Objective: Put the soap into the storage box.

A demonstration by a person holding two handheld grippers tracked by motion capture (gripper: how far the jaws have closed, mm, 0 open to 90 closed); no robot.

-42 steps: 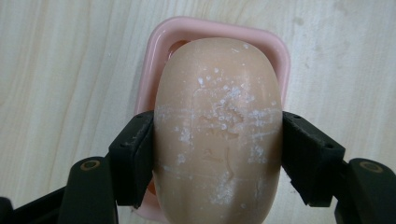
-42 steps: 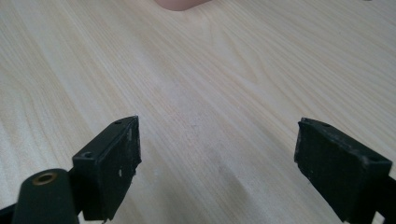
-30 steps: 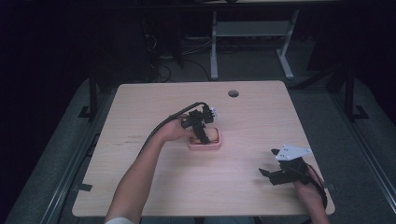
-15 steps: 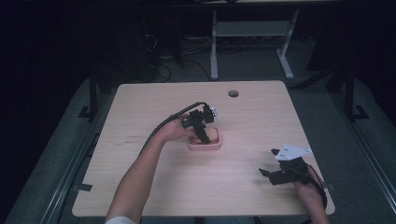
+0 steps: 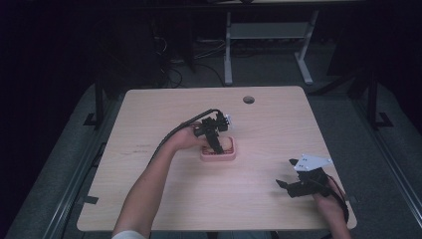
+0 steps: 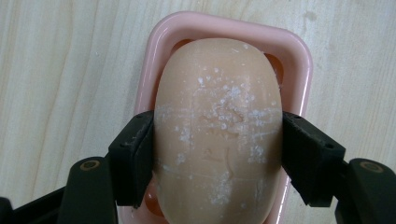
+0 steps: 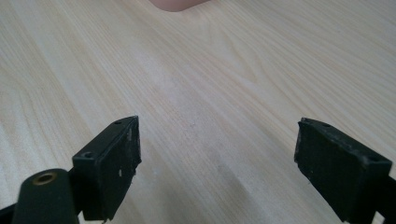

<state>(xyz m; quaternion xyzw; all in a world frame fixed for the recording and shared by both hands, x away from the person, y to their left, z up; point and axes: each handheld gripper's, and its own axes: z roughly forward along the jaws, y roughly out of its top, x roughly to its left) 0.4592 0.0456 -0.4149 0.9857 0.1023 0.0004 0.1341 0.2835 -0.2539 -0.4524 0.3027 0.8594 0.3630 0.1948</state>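
1. Your left gripper [image 6: 218,154] has its jaws clamped on the soap [image 6: 218,135]: one black pad presses each long side of the bar, about halfway along its length.
2. The soap is a peach-coloured oval bar, its top flecked with white specks and faint scratches. It lies lengthwise in the pink dish [image 6: 303,60], and you can see the dish's rounded rim curving around the far end and down both sides of the bar.
3. Whether the bar rests on the dish floor or is raised a little off it, I cannot tell from the left gripper view.
4. In the high view your left gripper [image 5: 215,135] points down over the dish [image 5: 217,155], which sits near the middle of the surface [image 5: 149,114], with your left hand [image 5: 185,141] just beside it and the cable trailing back along your forearm.
5. Your right gripper [image 7: 217,158] has its jaws wide apart and holds nothing; between them lies bare pale wood grain.
6. At the top edge of the right gripper view a pink corner of the dish [image 7: 180,4] shows, well apart from those jaws.
7. In the high view your right gripper [image 5: 288,185] sits low near the front right corner of the surface, grey plate on top, well apart from the dish and the left gripper.
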